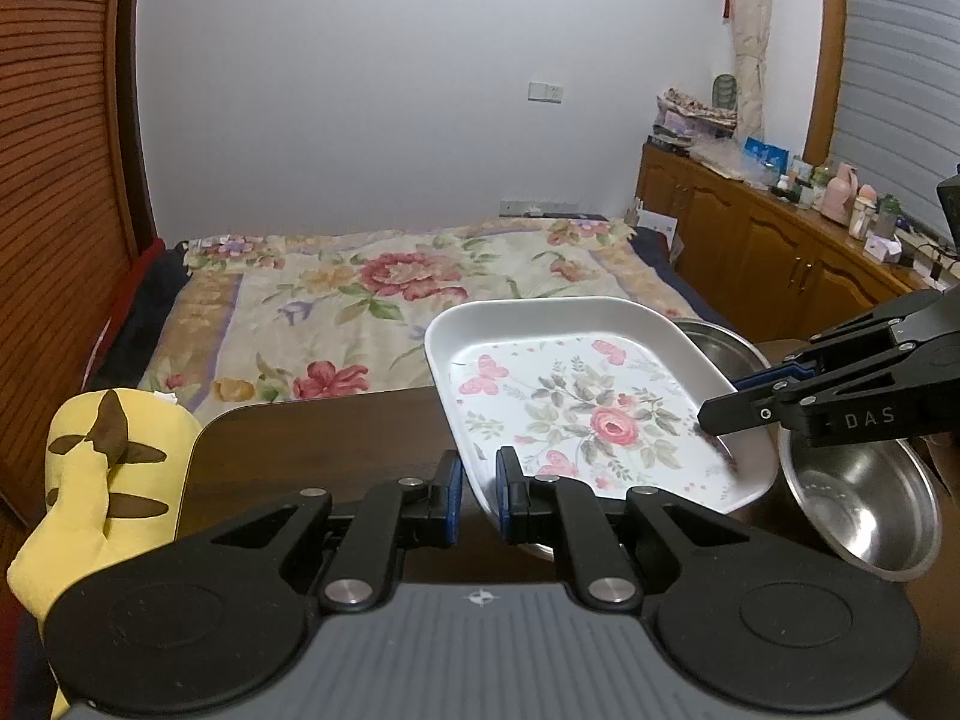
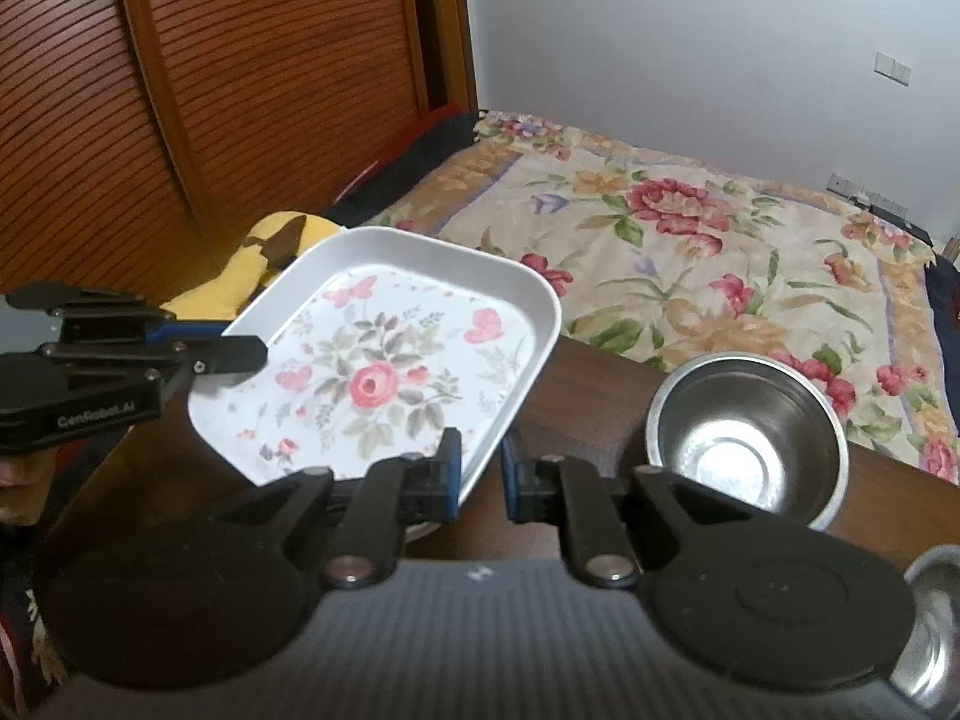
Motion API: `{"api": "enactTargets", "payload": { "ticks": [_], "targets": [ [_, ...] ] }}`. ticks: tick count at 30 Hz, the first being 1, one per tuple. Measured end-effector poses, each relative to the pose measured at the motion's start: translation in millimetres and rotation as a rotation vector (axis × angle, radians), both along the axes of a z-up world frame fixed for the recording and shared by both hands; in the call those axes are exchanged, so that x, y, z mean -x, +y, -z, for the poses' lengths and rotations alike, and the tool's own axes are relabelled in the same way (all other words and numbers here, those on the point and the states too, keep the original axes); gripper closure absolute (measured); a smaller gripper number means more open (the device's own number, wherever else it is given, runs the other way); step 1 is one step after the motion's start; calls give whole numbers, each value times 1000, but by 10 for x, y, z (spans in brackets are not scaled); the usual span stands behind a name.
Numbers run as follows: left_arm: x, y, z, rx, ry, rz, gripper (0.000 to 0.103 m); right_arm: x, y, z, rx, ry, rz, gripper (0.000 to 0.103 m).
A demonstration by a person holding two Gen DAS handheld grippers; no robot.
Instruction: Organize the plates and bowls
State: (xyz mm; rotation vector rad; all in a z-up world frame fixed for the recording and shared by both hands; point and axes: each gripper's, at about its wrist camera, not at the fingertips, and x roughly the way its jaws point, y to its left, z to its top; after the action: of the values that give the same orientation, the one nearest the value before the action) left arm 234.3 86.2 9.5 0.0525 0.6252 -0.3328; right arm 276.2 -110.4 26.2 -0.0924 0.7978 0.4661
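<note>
Floral plate (image 1: 588,408) held tilted above dark worktop (image 1: 312,444), gripped at opposite rims. Left gripper (image 1: 480,495) jaws narrow, clamping near rim; right gripper (image 2: 480,477) jaws likewise pinching its side. Left view alone shows steel bowl (image 1: 858,510) just beside plate, second bowl (image 1: 720,342) behind, cabinet (image 1: 780,246) right. Right view alone shows slatted door (image 2: 210,90), bowl on worktop right of plate. Worktop edge meets bed (image 2: 690,228); yellow plush (image 1: 102,480) at left corner. Bare worktop left of plate.
</note>
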Motion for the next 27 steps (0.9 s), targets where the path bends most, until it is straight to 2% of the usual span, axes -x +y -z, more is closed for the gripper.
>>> {"api": "enactTargets", "payload": {
  "ticks": [18, 27],
  "targets": [
    [670, -52, 15, 2, -27, 22, 89, 588, -78, 16, -10, -37, 9, 87],
    [818, -6, -9, 9, -24, 35, 89, 784, -95, 15, -15, -46, 3, 87]
  ]
}}
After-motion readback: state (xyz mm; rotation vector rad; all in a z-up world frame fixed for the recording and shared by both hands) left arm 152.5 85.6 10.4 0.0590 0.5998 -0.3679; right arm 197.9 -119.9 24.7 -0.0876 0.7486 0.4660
